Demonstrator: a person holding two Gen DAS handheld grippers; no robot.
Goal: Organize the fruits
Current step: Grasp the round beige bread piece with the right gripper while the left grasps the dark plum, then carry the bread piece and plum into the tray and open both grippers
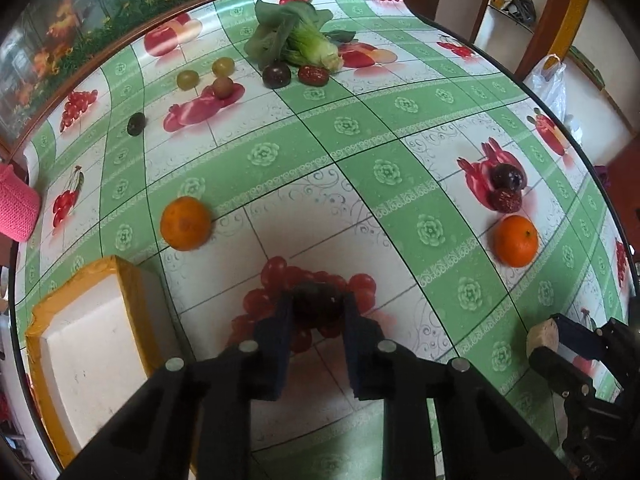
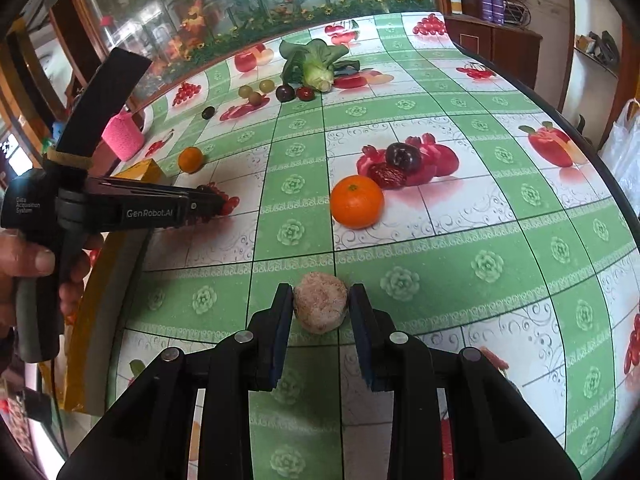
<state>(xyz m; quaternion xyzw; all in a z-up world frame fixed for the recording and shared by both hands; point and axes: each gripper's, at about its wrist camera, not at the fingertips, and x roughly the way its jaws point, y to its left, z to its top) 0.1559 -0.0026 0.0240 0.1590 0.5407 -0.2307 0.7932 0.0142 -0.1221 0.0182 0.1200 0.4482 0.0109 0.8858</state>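
My left gripper [image 1: 318, 300] points down at the table and is shut on a small dark fruit [image 1: 318, 306], right over a printed cherry cluster. My right gripper [image 2: 320, 300] is shut on a round, rough tan fruit [image 2: 320, 307]; it shows too in the left wrist view, at the right edge [image 1: 540, 334]. Loose on the tablecloth lie two oranges [image 1: 186, 223] [image 1: 516, 240], and a dark plum [image 1: 507, 177] with a red date [image 1: 506, 200]. At the far side are three grapes [image 1: 188, 79], another plum [image 1: 276, 74], a date [image 1: 313, 75] and a small dark fruit [image 1: 136, 123].
A white box with a yellow rim [image 1: 92, 320] stands just left of my left gripper. A leafy green vegetable [image 1: 296, 40] lies at the far side. A pink knitted thing [image 1: 16, 208] sits at the left table edge. A hand [image 2: 28, 264] holds the left gripper.
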